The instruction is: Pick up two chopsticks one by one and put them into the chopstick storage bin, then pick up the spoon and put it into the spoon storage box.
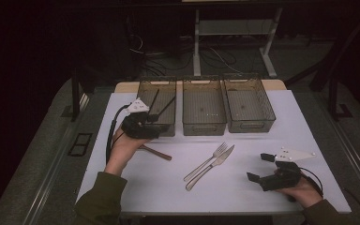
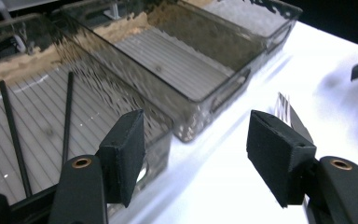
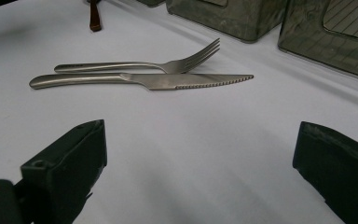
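A steel fork (image 1: 205, 162) and a serrated knife (image 1: 212, 167) lie side by side on the white table top (image 1: 159, 192), near its middle. My right gripper (image 1: 259, 167) rests low at the front right, open, its jaws aimed at the fork (image 3: 135, 66) and the knife (image 3: 140, 80) and well short of both. My left gripper (image 1: 152, 117) hovers at the front wall of the left bin (image 1: 157, 79), open and holding nothing (image 2: 196, 140). Two thin black sticks (image 2: 67, 116) lie inside that bin. The fork's tines (image 2: 284, 109) peek from behind the left gripper's right jaw.
Three smoky see-through bins stand in a row at the back; the middle bin (image 1: 204, 127) and the right bin (image 1: 251, 125) hold nothing I can see. A brown stick (image 1: 158, 153) lies on the table under the left hand. Dark floor surrounds the table.
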Tool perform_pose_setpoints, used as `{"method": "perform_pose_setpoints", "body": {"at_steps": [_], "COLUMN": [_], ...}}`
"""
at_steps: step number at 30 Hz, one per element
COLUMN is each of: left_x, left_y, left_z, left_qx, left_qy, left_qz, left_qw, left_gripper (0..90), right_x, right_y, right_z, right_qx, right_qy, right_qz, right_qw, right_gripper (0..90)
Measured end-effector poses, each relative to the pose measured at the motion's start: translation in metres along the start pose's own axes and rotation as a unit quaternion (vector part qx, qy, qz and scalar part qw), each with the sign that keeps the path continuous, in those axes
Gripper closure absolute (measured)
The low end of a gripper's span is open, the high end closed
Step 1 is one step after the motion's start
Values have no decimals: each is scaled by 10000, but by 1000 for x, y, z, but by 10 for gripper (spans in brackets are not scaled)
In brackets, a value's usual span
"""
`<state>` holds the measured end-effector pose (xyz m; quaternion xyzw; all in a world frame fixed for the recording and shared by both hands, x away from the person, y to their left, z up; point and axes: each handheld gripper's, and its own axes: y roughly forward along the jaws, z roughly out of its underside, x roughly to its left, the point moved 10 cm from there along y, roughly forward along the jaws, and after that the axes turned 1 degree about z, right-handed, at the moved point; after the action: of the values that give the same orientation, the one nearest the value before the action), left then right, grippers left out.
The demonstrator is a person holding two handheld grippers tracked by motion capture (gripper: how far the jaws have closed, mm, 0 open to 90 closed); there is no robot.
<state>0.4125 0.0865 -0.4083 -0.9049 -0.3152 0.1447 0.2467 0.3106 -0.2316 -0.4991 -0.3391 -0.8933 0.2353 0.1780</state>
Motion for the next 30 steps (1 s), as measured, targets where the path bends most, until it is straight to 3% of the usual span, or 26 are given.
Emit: {"method": "perform_pose_setpoints", "body": {"at_steps": [9,12,14,17,21,24,30], "left_x": [-6,-3,0,9,24,36,55], "left_y": [-5,-6,-8,-10,-10,-7,4], "left_z": [30,42,52,65,76,81,94], "left_qx": [173,302,410,585,683,803,1061], "left_qy": [-10,-7,18,60,-92,-91,-235], "left_qz": [-11,-117,-206,-407,-577,-773,-940], "left_qw": [9998,9995,9989,9974,9960,9937,9896], "left_gripper": [399,455,539,671,801,881,888], "right_x": [0,0,0,1,1,1,1], "right_y": [0,-1,-1,-1,0,0,0], "right_z": [0,0,0,0,0,0,0], "right_qx": [-14,-20,-29,-22,-25,-19,-11], "right_qy": [-16,-29,-33,-37,-48,-33,-18], "right_qz": [4,-1,3,6,13,14,6], "right_qw": [10000,10000,10000,10000,10000,10000,10000], "right_gripper": [23,23,23,23,23,23,23]}}
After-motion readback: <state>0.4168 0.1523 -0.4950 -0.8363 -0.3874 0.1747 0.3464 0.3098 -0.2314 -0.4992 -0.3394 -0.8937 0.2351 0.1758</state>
